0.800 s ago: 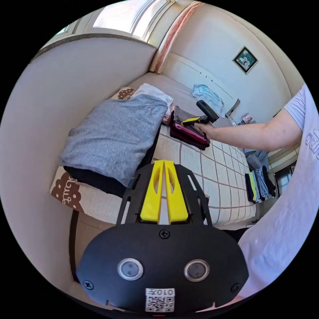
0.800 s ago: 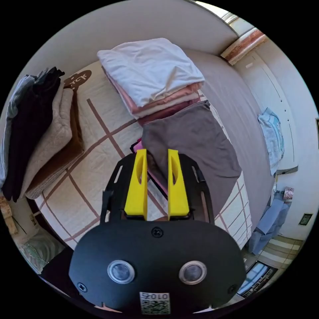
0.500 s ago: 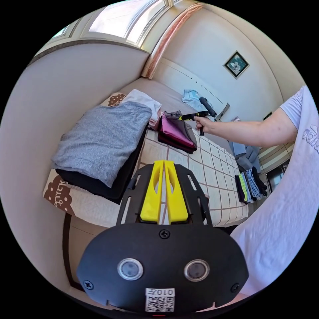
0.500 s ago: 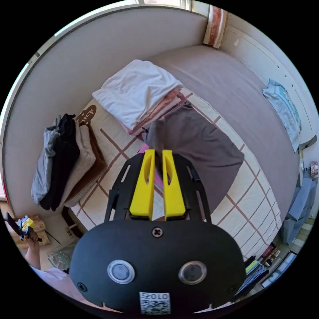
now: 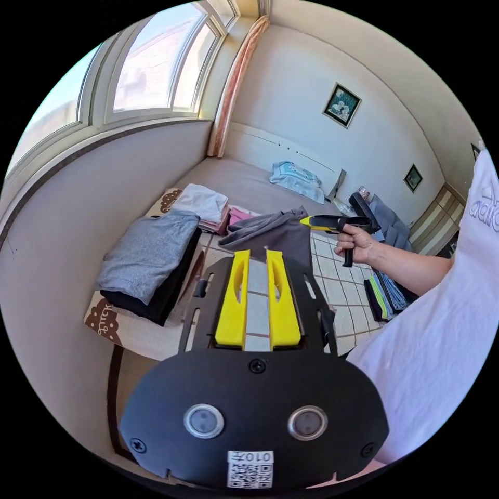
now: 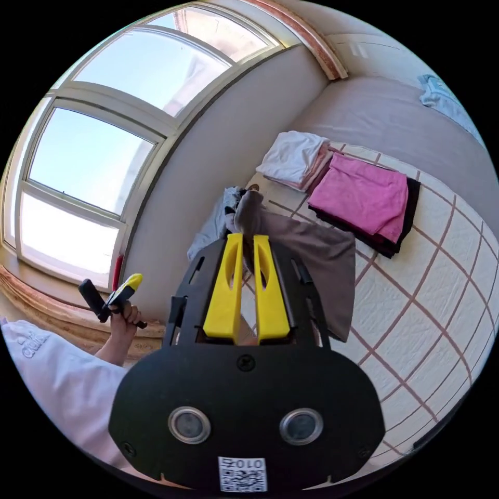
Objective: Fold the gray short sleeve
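right gripper (image 6: 244,244) fingers clenched on gray shirt (image 6: 317,260), lifted off bed (image 6: 431,322) | left gripper (image 5: 257,260) fingers released, empty, shirt at 12 o'clock

The black-and-yellow left gripper (image 5: 257,254) hangs free, jaws parted; the black-and-yellow right gripper (image 6: 243,238) is nearly closed, pinching cloth.

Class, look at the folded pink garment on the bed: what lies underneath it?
Under the pink garment a dark folded garment shows along its edges, on the checked bed cover. Whether more lies between them is covered.
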`<state>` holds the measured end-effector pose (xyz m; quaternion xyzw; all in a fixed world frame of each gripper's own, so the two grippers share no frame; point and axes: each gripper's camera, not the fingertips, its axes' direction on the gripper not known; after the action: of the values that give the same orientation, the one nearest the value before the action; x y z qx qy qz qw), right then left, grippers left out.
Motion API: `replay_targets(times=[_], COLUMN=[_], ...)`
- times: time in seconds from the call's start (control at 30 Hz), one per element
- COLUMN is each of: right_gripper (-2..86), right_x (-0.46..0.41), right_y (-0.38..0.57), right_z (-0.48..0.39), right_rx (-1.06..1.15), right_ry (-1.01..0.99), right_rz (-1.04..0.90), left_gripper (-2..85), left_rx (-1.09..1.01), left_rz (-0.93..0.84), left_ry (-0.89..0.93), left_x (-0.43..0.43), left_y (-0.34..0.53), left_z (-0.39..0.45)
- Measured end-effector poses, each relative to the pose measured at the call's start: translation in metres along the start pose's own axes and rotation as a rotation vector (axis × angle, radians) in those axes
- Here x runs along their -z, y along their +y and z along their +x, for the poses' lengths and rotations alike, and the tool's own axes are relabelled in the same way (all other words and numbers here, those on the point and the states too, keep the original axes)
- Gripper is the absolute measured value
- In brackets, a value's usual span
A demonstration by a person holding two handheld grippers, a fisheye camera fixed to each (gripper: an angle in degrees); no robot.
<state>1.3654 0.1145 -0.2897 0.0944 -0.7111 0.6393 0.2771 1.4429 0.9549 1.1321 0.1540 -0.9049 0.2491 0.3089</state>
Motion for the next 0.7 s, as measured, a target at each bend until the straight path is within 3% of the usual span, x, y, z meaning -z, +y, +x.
replay_targets(times=[0.27, 0.6, 0.7], right_gripper=[4.6, 3.8, 3.8], right_x=[0.066, 0.184, 0.213], right_y=[0.083, 0.13, 0.162], right_z=[-0.021, 0.002, 0.023], right_rx=[0.208, 0.304, 0.3], right_ry=[-0.366, -0.455, -0.52], right_rz=[-0.112, 0.092, 0.172], left_gripper=[9.0, 1.3, 0.3], left_rx=[-0.119, -0.338, -0.362], left_rz=[-0.155, 0.076, 0.111], left_ry=[0.226, 0.07, 0.117], left_x=[-0.069, -0.035, -0.032], left_y=[-0.016, -0.103, -0.11], left_z=[0.091, 0.145, 0.149])
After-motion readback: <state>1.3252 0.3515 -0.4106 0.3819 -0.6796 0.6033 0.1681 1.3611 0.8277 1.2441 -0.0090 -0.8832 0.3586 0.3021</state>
